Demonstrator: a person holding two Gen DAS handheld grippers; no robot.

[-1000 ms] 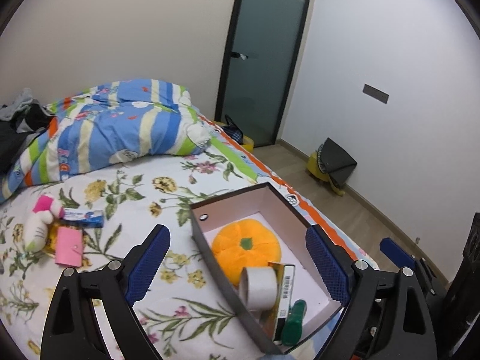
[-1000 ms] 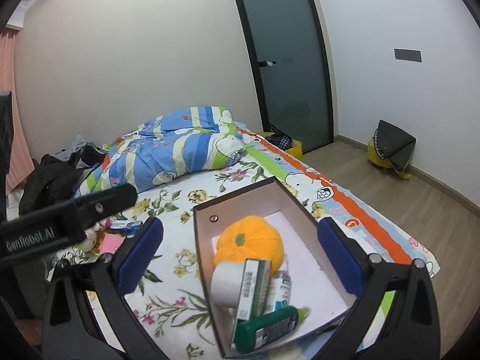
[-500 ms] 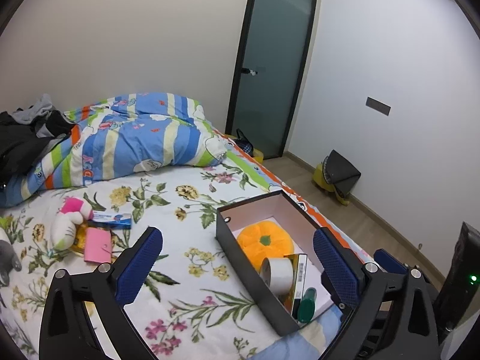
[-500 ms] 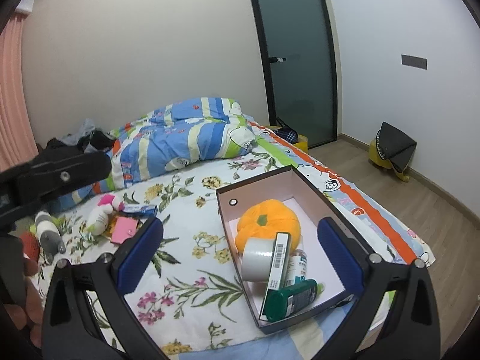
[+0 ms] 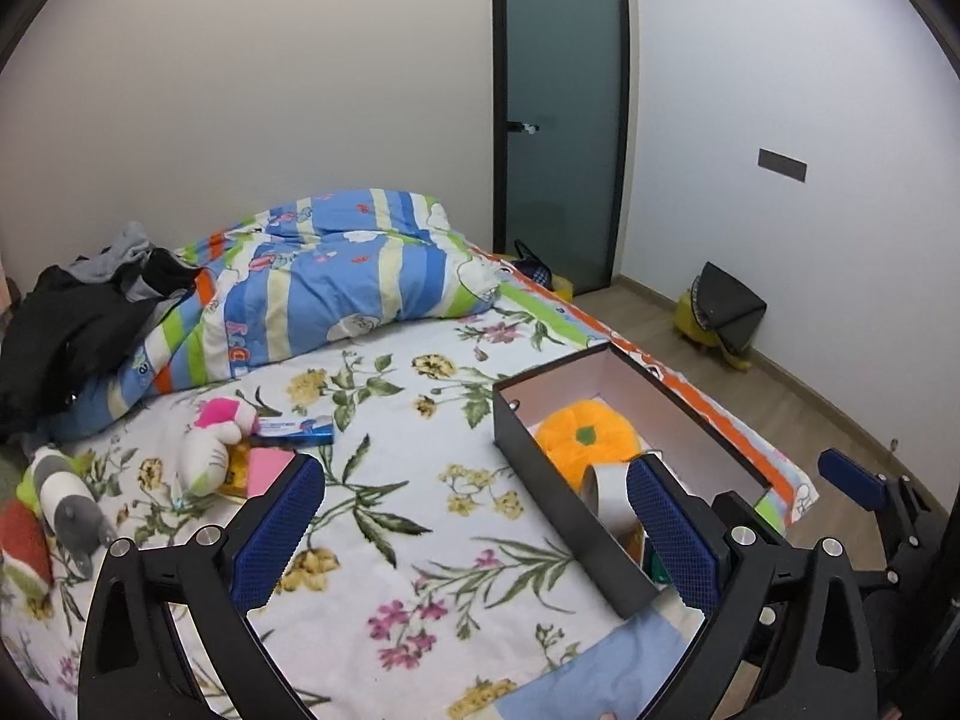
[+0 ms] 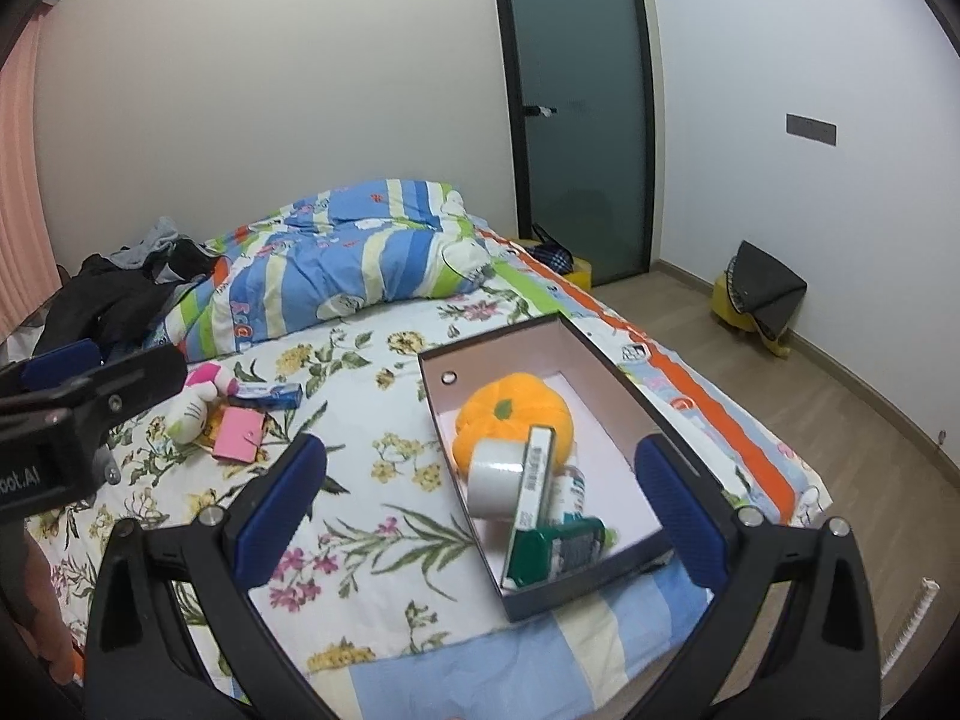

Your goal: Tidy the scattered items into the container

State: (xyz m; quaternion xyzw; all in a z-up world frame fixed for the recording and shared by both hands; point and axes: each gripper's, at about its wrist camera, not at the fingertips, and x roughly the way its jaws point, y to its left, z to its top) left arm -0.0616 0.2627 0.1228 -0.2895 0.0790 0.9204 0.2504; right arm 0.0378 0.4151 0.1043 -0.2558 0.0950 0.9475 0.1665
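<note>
Right wrist view: my right gripper (image 6: 480,516) gapes wide and empty, as does my left gripper (image 5: 474,540). The dark cardboard box (image 6: 606,354) sits centre-right. At centre left lies a flat pink wallet (image 6: 238,434), probably light and stiff; I'd pinch its edges.

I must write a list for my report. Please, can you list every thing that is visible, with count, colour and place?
Cardboard box: 1, dark outside, pale inside, on bed's right side.
Plush pumpkin: 1, orange, in box.
Tape roll: 1, white, in box.
Green bottle: 1, in box, lying.
Pink wallet: 1, on bed, left.
White plush cat: 1, pink bow, beside wallet.
Blue tube box: 1, behind wallet.
Striped quilt: 1, blue-green, bed's far end.
Glass door: 1, grey-green, far wall.
Left claw: 1, blue pads, open.
Right claw: 1, blue pads, open.
</note>
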